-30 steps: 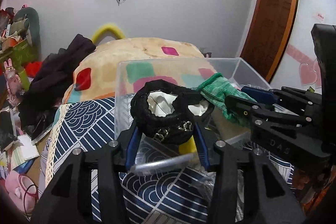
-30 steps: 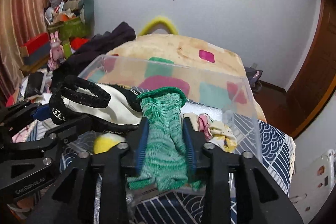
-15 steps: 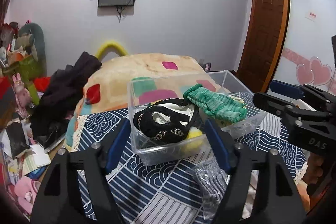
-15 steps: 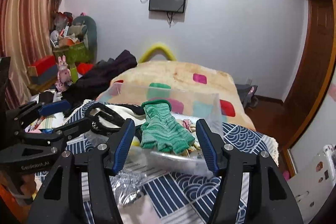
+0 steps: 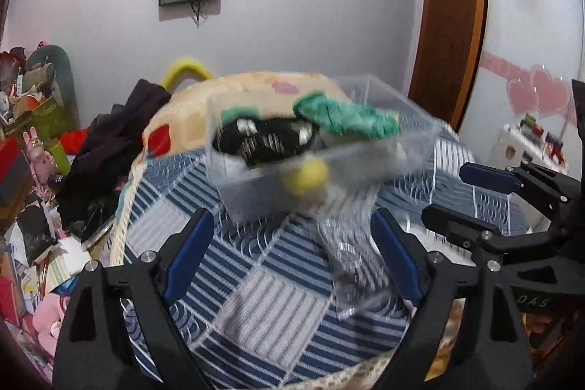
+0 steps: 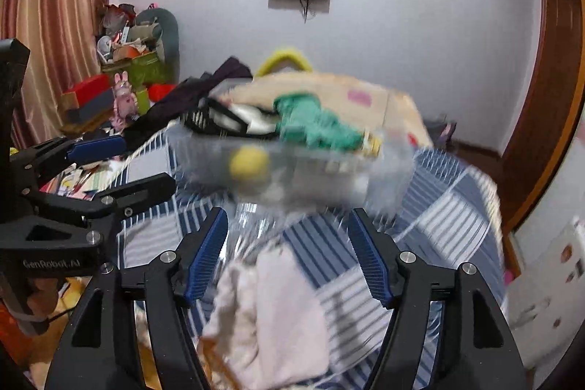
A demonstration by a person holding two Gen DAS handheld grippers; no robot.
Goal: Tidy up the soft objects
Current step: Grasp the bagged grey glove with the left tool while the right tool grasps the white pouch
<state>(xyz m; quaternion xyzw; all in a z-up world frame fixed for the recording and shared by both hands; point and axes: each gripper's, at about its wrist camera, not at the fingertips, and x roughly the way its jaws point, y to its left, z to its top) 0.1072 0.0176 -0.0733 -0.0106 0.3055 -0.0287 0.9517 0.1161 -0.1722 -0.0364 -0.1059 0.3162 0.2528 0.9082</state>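
A clear plastic box [image 5: 413, 148] stands on the blue striped bedspread [image 5: 263, 265]. In it lie a black lace garment [image 5: 263, 141], a green knit glove [image 5: 347, 115] and a yellow ball [image 5: 305, 176]. The box [image 6: 321, 181] with the green glove [image 6: 318, 126] and the yellow ball [image 6: 246, 163] also shows in the right wrist view. My left gripper [image 5: 292, 251] is open and empty, short of the box. My right gripper [image 6: 289, 254] is open and empty, above a pale cloth [image 6: 278, 317]. Both views are blurred.
A crumpled clear plastic bag [image 5: 351, 254] lies in front of the box. A patterned beige quilt [image 5: 234, 97] and dark clothes [image 5: 117, 141] lie behind. Clutter and toys [image 5: 25, 134] fill the left side. A wooden door [image 5: 449, 24] is at the right.
Both grippers opened and let go of the black garment and the green glove, which now lie in the box. Both pulled back from the box.
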